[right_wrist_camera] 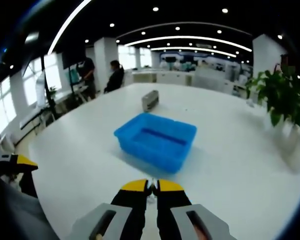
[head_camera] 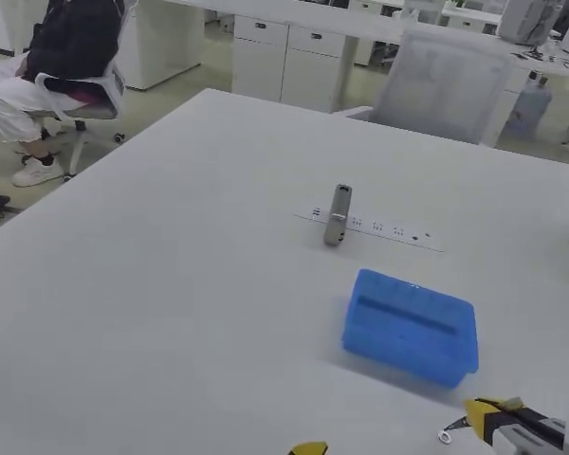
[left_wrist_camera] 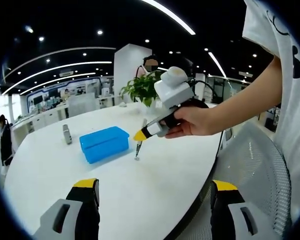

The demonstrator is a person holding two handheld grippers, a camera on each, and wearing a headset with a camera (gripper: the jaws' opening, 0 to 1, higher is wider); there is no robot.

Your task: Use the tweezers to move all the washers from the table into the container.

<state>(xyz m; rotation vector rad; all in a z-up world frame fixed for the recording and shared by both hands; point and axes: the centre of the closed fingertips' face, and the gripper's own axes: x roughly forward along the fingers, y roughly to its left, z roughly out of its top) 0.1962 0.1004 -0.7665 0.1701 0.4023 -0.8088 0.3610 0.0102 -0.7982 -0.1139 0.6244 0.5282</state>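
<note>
A: Progress?
B: Early, I'd judge. Right tongs clenched on tweezers, tips at the counter beside blue container. Possibly one washer there, too small to be sure. Left tongs released, empty.

white table: blue container, grey block (upright)

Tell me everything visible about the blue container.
The container is a low, rectangular, bright blue box with rounded corners and a raised rim, plastic by its look. It stands level on the white table, touching nothing else. The tweezers in the right hand-held gripper hang near it, apart.
</note>
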